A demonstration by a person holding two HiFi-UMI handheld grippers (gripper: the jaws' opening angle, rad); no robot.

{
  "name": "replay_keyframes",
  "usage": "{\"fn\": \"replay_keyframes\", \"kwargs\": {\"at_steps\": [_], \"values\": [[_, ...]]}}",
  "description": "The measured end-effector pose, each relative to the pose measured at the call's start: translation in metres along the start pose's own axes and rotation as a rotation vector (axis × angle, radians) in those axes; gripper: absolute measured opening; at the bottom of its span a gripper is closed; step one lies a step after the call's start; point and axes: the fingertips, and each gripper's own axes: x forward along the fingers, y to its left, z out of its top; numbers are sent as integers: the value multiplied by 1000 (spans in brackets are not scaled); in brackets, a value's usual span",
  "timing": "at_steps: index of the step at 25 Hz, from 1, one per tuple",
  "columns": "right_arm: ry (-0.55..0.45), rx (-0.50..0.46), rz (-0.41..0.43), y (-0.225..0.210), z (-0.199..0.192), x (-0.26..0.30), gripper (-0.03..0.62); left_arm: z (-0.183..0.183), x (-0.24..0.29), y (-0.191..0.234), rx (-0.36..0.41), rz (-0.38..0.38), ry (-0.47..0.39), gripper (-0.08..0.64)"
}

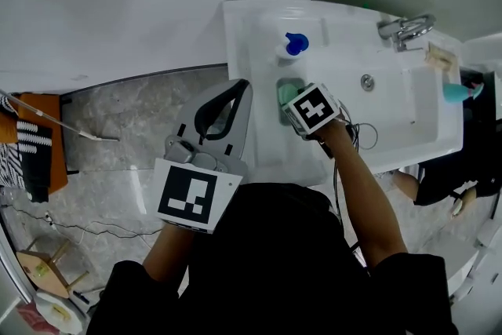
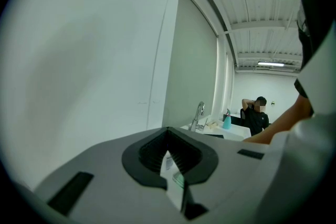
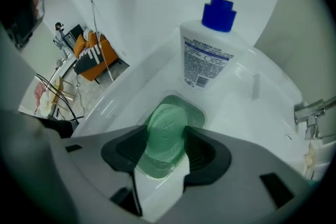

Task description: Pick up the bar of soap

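Two grippers are at the washbasin [image 1: 423,129], but only the right gripper [image 3: 166,139] is working. It points steeply down over the green soap dish [image 3: 198,113], which sits on the left ledge of the basin. The bar of soap [image 3: 167,118] is in this dish, directly between the jaws. Its long axis runs away from the gripper's camera, so the jaws cross its short width, and the pads seem to press on both long sides. I judge this a grip, with the bar not yet clearly out of the dish. The left gripper [image 1: 235,86] hangs off the basin's outer side with closed, empty jaws, farther from the soap. The pump bottle [image 3: 206,60] stands just beyond the dish and the ledge's outer edge is near, so the free way is straight up.
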Motion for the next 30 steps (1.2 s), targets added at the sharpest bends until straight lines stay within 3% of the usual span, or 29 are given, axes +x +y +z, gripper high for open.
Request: {"fn": "replay_keyframes", "kwargs": {"at_steps": [6, 7, 8, 11, 12, 14, 15, 17, 19, 26, 30], "values": [[-140, 110, 29, -3, -5, -12, 168, -2, -6, 11, 7, 18, 18, 8], [-154, 120, 20, -5, -5, -15, 105, -2, -7, 11, 6, 20, 19, 8], [-158, 117, 4, -6, -6, -17, 7, -2, -7, 12, 8, 21, 20, 8], [-111, -9, -57, -7, -13, -16, 8, -2, -6, 11, 15, 17, 23, 8], [-96, -74, -69, -7, -15, -15, 29, -2, -5, 10, 17, 16, 23, 8], [-72, -212, -51, -3, -18, -14, 131, -2, -4, 10, 17, 14, 23, 8], [-54, -268, -16, 1, -20, -13, 222, -2, -4, 10, 17, 14, 23, 8], [-13, -326, 54, 8, -24, -11, 291, -2, -4, 10, 19, 15, 23, 8], [-6, -322, 65, 8, -24, -8, 295, -2, -4, 10, 22, 17, 24, 8], [1, -303, -62, -1, -7, 0, 295, -2, -3, 12, 20, 23, 28, 8], [4, -312, -80, -6, -2, 1, 295, -4, -1, 13, 21, 24, 36, 8]]}}
